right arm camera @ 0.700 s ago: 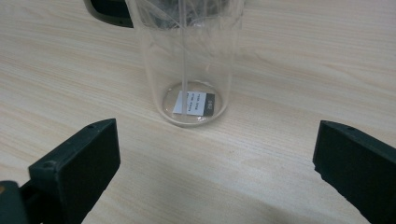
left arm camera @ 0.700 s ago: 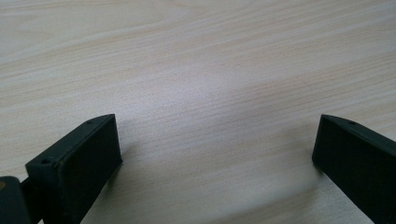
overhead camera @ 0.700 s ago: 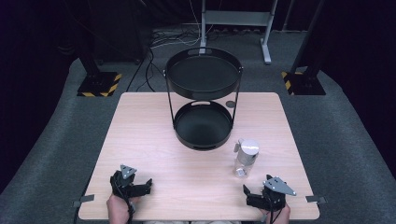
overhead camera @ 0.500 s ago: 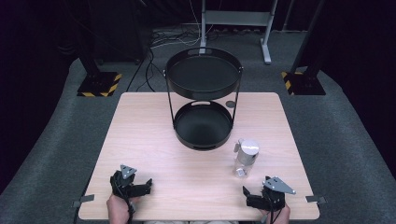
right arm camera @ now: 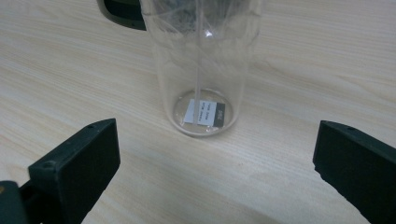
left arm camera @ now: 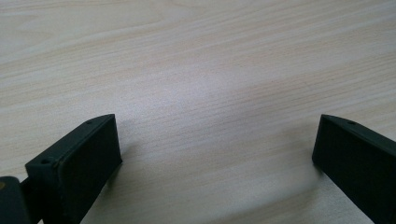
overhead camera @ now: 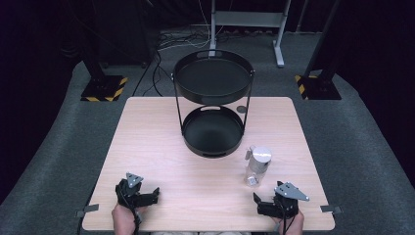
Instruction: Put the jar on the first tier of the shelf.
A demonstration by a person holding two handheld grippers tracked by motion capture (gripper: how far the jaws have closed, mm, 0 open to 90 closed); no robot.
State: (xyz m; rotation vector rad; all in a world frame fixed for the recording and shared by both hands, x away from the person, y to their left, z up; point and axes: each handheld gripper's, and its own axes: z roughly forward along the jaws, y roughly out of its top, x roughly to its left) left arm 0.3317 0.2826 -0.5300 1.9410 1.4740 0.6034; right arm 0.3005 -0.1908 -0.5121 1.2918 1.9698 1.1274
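Nothing much has shifted since the earlier frames; both grippers stay low at the near edge of the light wooden surface (overhead camera: 161,147). Left gripper (overhead camera: 152,195) jaws wide, nothing between them. Right gripper (overhead camera: 258,204) jaws wide, nothing held, pointed at the clear glass jar with a silver lid (overhead camera: 257,165), which stands upright just beyond it, right of the black two-tier round tray stand (overhead camera: 213,88).
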